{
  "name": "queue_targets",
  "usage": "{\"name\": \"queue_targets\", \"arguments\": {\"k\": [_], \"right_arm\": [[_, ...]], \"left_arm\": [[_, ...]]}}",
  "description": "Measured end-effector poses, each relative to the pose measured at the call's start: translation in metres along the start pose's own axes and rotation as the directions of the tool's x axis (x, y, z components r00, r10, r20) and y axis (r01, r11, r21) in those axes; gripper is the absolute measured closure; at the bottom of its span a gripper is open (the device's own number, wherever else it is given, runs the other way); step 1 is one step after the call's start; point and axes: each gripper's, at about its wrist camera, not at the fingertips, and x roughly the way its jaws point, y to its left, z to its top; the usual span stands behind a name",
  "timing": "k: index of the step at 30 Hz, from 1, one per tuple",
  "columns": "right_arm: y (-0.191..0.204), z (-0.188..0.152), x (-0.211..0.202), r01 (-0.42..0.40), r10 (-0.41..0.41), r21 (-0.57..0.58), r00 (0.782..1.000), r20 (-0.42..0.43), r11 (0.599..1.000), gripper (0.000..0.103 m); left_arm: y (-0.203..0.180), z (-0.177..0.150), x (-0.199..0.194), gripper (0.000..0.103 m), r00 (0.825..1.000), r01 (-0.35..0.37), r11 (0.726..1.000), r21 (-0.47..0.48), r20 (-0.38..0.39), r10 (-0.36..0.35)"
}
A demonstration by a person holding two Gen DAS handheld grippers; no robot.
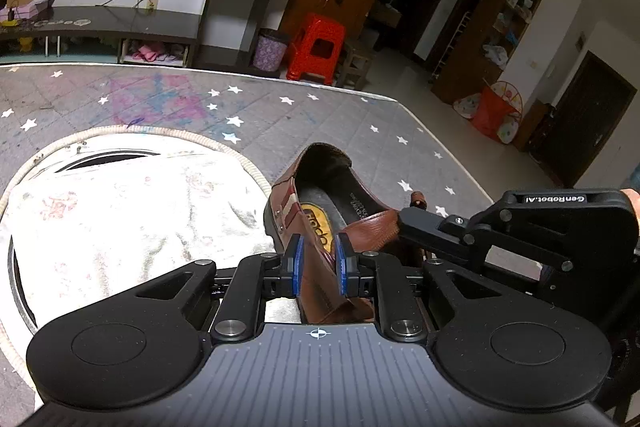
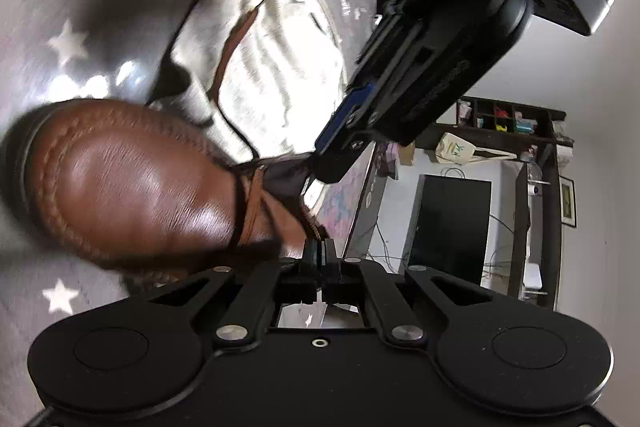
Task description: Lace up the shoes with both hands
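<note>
A brown leather shoe [image 1: 320,211] lies on the grey star-patterned mat, heel opening away from me; its toe [image 2: 132,183] fills the right wrist view. My left gripper [image 1: 319,259] has its blue pads either side of the shoe's tongue and is shut on it; it also shows in the right wrist view [image 2: 332,143] pinching the dark tongue. My right gripper [image 2: 319,253] is shut, pressed against the shoe's side beside a brown lace [image 2: 250,211] that runs up over the white cloth. What it holds is hidden. In the left wrist view it comes in from the right [image 1: 416,219].
A white cloth [image 1: 120,219] lies over a round rimmed basket [image 1: 248,167] left of the shoe. The mat's edge [image 1: 440,131] runs close on the right. A red stool [image 1: 316,47], shelves and a TV stand behind.
</note>
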Motion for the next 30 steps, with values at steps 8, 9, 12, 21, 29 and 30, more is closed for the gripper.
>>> {"name": "queue_targets", "arguments": {"k": [8, 9, 12, 21, 29, 30], "right_arm": [[0.001, 0.001, -0.001, 0.013, -0.013, -0.010, 1.000, 0.009, 1.000, 0.101], [0.000, 0.002, -0.001, 0.010, -0.010, -0.002, 1.000, 0.014, 1.000, 0.101], [-0.001, 0.003, 0.000, 0.016, -0.016, 0.013, 1.000, 0.026, 1.000, 0.101], [-0.002, 0.005, 0.001, -0.005, 0.003, 0.075, 0.999, 0.036, 0.997, 0.101], [-0.003, 0.004, 0.000, -0.006, 0.002, 0.098, 0.999, 0.038, 0.995, 0.101], [-0.002, 0.003, 0.000, -0.007, 0.003, 0.099, 0.999, 0.039, 0.995, 0.101]], "left_arm": [[0.003, 0.000, 0.002, 0.084, 1.000, 0.000, 1.000, 0.005, -0.001, 0.000], [0.004, 0.000, 0.002, 0.084, 1.000, -0.001, 1.000, 0.006, -0.001, 0.001], [0.005, 0.000, 0.003, 0.082, 1.000, 0.000, 1.000, 0.015, -0.001, 0.000], [-0.005, 0.001, -0.002, 0.081, 1.000, 0.020, 0.995, 0.094, 0.015, -0.021], [-0.026, -0.007, 0.002, 0.081, 0.999, -0.005, 0.951, 0.310, -0.036, 0.016], [-0.029, -0.008, 0.005, 0.081, 0.999, -0.005, 0.942, 0.336, -0.041, 0.020]]}}
